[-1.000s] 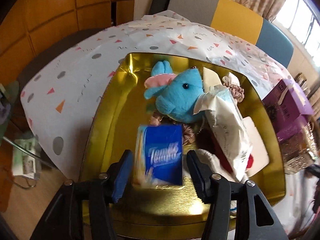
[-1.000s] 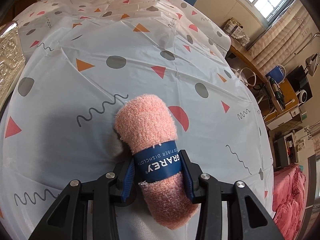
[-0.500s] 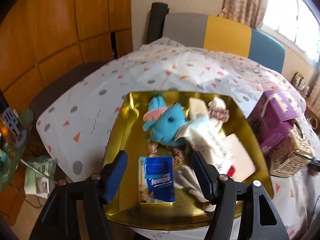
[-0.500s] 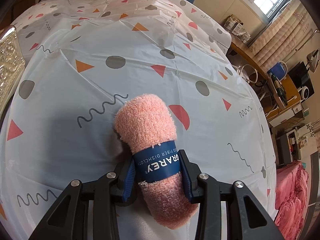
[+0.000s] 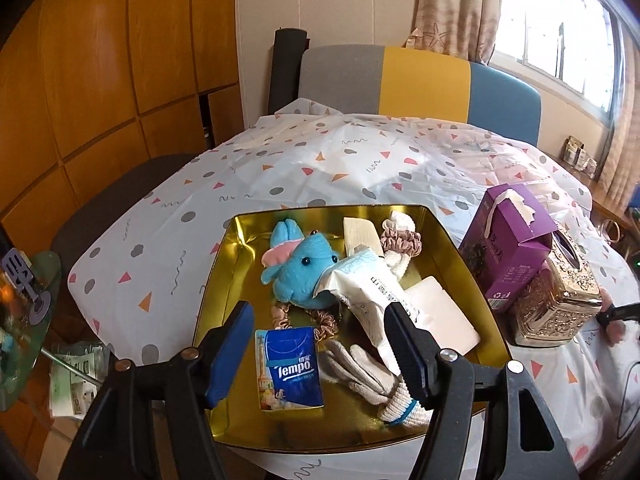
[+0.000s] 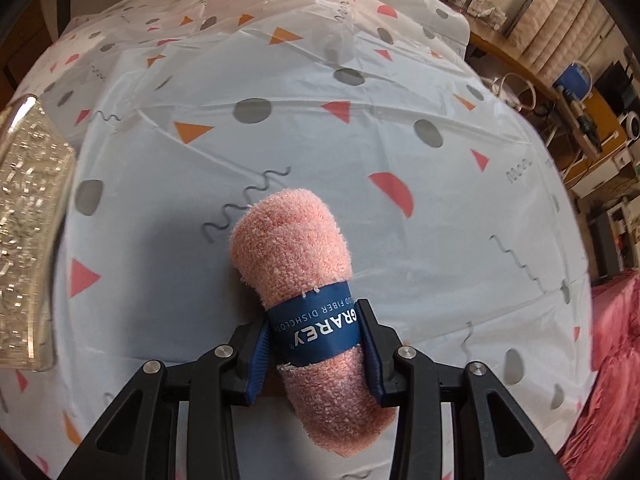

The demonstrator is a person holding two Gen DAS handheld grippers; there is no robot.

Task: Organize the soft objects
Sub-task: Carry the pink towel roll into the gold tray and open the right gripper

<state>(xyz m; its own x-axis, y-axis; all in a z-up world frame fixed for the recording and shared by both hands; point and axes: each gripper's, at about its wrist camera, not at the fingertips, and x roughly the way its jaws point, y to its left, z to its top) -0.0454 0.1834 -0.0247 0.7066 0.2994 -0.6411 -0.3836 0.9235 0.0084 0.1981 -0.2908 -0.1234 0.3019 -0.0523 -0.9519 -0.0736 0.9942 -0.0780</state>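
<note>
Right hand-held gripper (image 6: 316, 344): jaws clamped on the rolled pink dishcloth (image 6: 304, 280), pads squeezing it at its blue paper band (image 6: 316, 326). Roll looks light and squashy; the band is the firmest place to hold, the fluffy ends would give. It sits just above the patterned surface (image 6: 360, 152).

Left hand-held gripper (image 5: 320, 356): jaws have just been opening, now apart and gripping nothing, over the near edge of the gold tray (image 5: 224, 280). Below them, the tissue pack (image 5: 290, 372) lies in the tray; farther in, white glove (image 5: 360, 376), blue plush toy (image 5: 304, 272), scrunchie (image 5: 400, 240).

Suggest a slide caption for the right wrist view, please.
Right gripper clamps a rolled pink dishcloth over the patterned tablecloth.
</note>
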